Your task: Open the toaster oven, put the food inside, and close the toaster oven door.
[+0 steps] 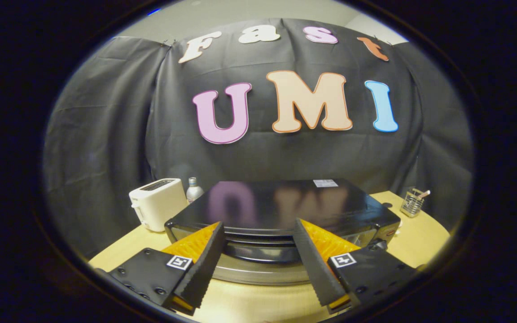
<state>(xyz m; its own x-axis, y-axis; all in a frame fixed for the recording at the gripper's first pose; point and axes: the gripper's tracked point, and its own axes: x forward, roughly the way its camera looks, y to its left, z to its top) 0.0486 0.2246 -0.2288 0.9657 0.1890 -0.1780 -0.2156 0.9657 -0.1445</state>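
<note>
A black toaster oven (pixel 281 202) stands on the wooden table (pixel 415 244), and I look down on its glossy top from the front. Its dark door handle (pixel 263 252) runs across the front, with a silvery band (pixel 258 273) just below it. My gripper (pixel 257 223) is open. Its two fingers stand wide apart over the oven's front edge, with the handle lying between them, and neither finger presses on anything. I cannot tell whether the door is fully closed.
A white slot toaster (pixel 157 202) stands left of the oven, with a small bottle (pixel 194 188) behind it. A wire holder with utensils (pixel 412 202) sits at the table's back right. The black cloth wall hangs close behind.
</note>
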